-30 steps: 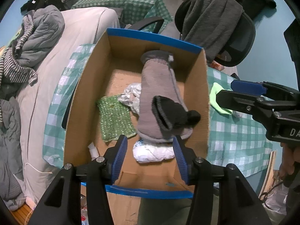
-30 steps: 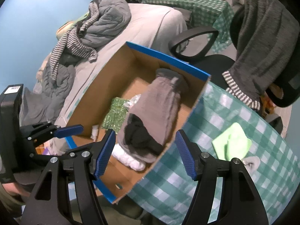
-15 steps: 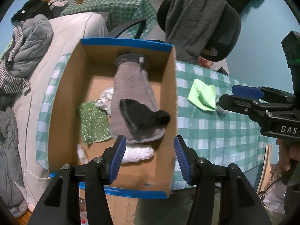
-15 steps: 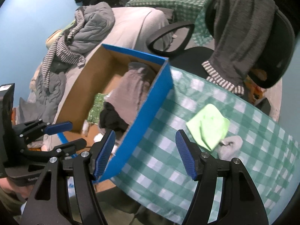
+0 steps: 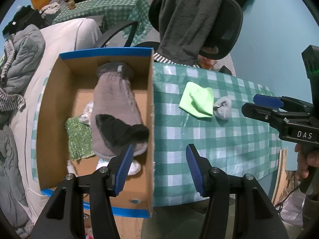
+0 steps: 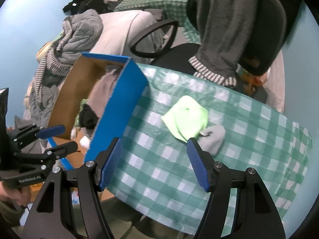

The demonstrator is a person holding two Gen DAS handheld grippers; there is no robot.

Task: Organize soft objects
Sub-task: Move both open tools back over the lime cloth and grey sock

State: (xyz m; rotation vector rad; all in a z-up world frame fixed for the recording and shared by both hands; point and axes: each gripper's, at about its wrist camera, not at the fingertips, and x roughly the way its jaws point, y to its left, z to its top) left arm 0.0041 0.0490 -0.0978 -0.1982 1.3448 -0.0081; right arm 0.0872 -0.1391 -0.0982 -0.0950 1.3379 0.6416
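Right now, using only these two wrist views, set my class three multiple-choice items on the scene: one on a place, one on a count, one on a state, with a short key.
1. Where does the lime-green cloth lie?
A. Inside the cardboard box
B. On the checked tablecloth, outside the box
C. Draped over the office chair

2. How many soft items lie on the tablecloth outside the box?
A. Two
B. Four
C. None

3. What is between the right gripper's fingers?
A. The grey mitten
B. The green cloth
C. Nothing; they stand apart, empty

Key: 1 B, the cloth rests on the checks to the right of the cardboard box. 2 A, only the cloth and a small grey bundle touching its edge lie there. 3 C, only tablecloth shows between the blue pads, while the grey mitten lies in the box.
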